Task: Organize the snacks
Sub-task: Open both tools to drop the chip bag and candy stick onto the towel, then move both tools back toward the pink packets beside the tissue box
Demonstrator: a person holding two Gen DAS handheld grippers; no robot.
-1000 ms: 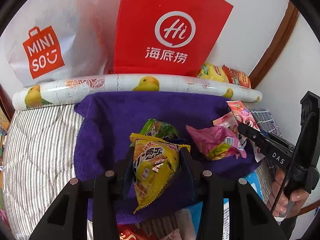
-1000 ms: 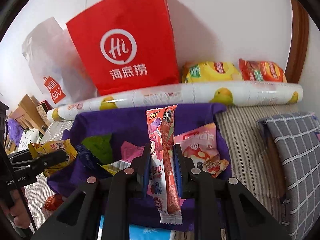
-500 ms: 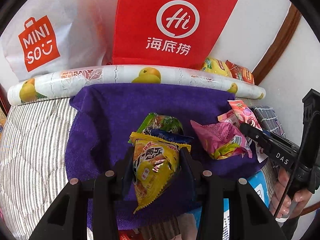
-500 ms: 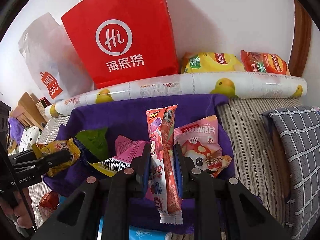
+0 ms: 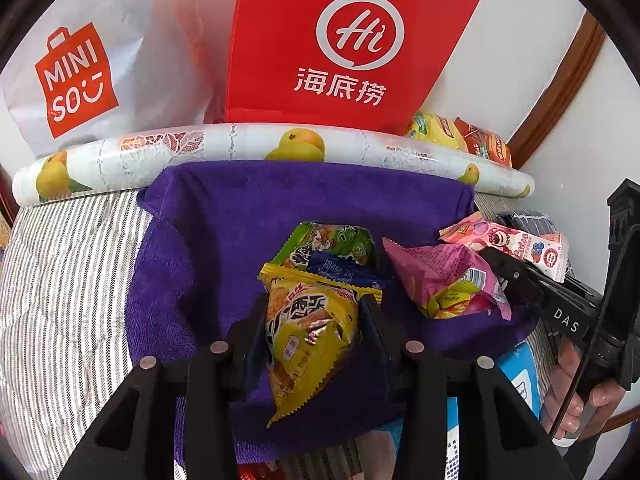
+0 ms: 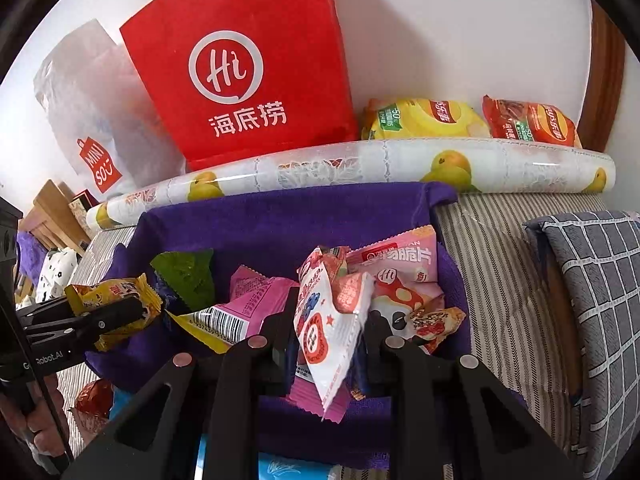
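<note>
A striped bed (image 5: 68, 280) against a white wall was seen, with a purple towel (image 5: 248, 216) spread on it. The snacks could be dropped beside the pile if the jaws let go early. The yellow packet (image 5: 308, 332) was squeezed by the left gripper (image 5: 312, 320). The pink packet (image 6: 332, 320) was between the right gripper's (image 6: 332, 340) jaws, just loosening, over the towel.

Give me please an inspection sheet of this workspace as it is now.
Surface: purple towel on a striped mattress.
Job's things: green packet, magenta packet, mushroom packet on the towel.
Clutter: red bag, white bag, printed roll, two crisp bags.
Grippers: left hand-held gripper shut on yellow packet; right hand-held gripper on pink-white packet.
Cables: black cable.
Surroundings: wall, checked cushion.
</note>
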